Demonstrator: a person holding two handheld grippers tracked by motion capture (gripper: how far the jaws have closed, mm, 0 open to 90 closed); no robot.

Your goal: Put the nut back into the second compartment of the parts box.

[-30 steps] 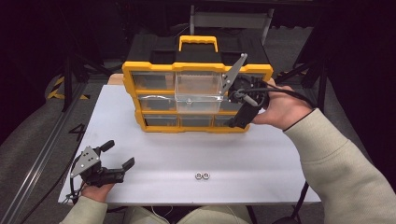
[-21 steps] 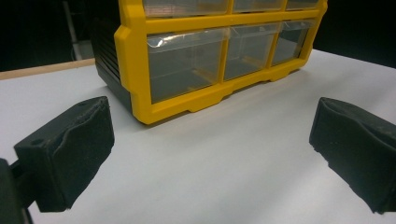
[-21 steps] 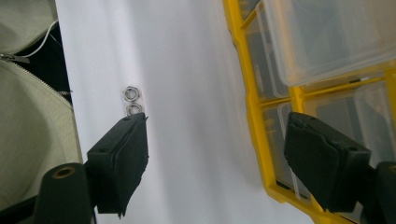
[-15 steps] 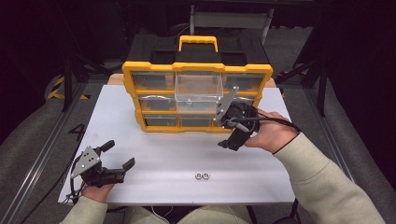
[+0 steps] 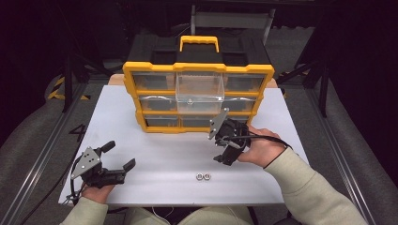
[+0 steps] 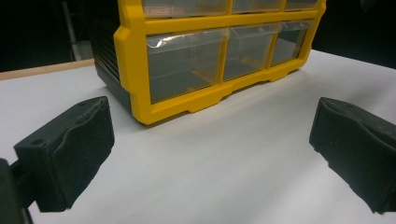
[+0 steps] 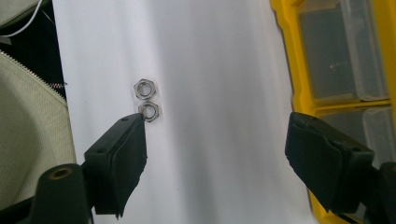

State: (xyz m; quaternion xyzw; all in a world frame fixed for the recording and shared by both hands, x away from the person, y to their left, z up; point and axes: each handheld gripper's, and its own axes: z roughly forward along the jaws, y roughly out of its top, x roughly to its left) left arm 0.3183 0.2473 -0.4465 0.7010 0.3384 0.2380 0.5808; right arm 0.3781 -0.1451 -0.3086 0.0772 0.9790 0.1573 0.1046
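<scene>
The right gripper (image 5: 224, 151) hangs over the white table (image 5: 155, 154) just near of the yellow drawer organizer (image 5: 199, 101), jaws open and empty. Two steel nuts (image 5: 202, 176) lie side by side near the table's near edge. At near left, the left gripper (image 5: 118, 155) rests with jaws wide open, holding nothing.

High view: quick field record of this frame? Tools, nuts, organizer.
surface: white table
organizer: yellow-framed drawer organizer at the back of the table, upright
open drawer: clear middle drawer pulled out, a small metal part inside
nuts: two hex nuts side by side near the front edge
right tool: open, empty, above the table near the nuts
left tool: open, empty, at front left
</scene>
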